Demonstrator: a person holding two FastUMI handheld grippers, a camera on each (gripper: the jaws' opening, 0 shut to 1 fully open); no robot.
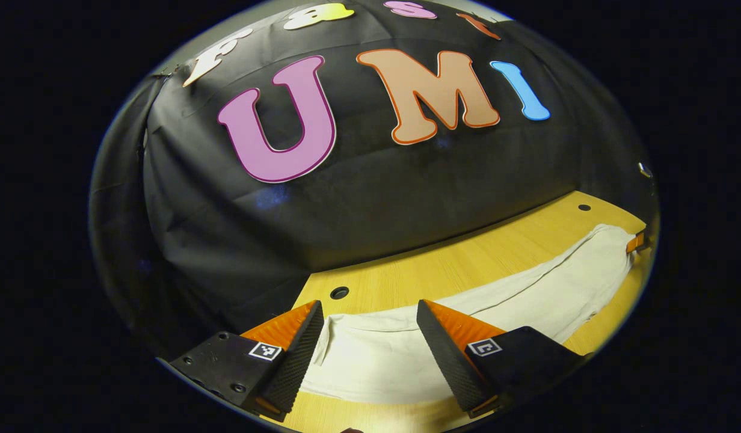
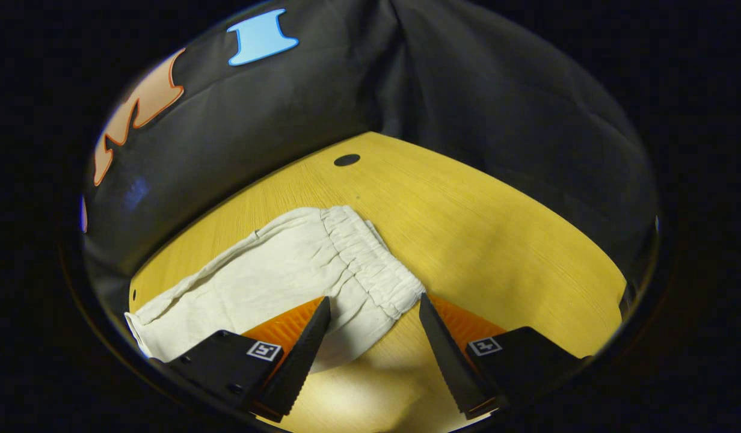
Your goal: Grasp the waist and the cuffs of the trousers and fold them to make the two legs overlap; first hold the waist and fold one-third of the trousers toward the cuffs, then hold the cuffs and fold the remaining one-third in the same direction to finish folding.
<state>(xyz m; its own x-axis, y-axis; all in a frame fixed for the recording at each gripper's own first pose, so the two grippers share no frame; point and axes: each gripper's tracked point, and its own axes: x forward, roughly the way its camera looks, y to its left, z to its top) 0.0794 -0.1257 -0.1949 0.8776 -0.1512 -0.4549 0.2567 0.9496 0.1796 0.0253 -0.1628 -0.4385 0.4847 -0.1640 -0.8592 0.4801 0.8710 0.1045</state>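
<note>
Nearest the camera in the right gripper view, the right gripper (image 2: pixel 373 349) is seen with its two fingers spread wide, nothing pinched between them, hovering just over the near corner of the gathered waist. In the left gripper view, the left gripper (image 1: pixel 364 355) is likewise spread, its fingers straddling the pale cloth at the cuff end without pressing on it.

The wooden tabletop (image 2: pixel 497 240) carries everything; small dark holes are set near its far edge by the black cloth wall (image 2: pixel 467 90). The trousers (image 2: pixel 268 276), off-white and lightly creased, are laid flat in a long strip running parallel to the far edge. They appear already folded lengthwise, one leg over the other. The elastic waistband (image 2: pixel 370 264) lies toward the middle of the tabletop in the right gripper view; the cuff end lies close to the tabletop's left edge.

The step in hand is judged to be the grasp of the waist. It would be done well if all layers of the waistband were caught together, so that the first third can be carried toward the cuffs without the legs sliding apart.
</note>
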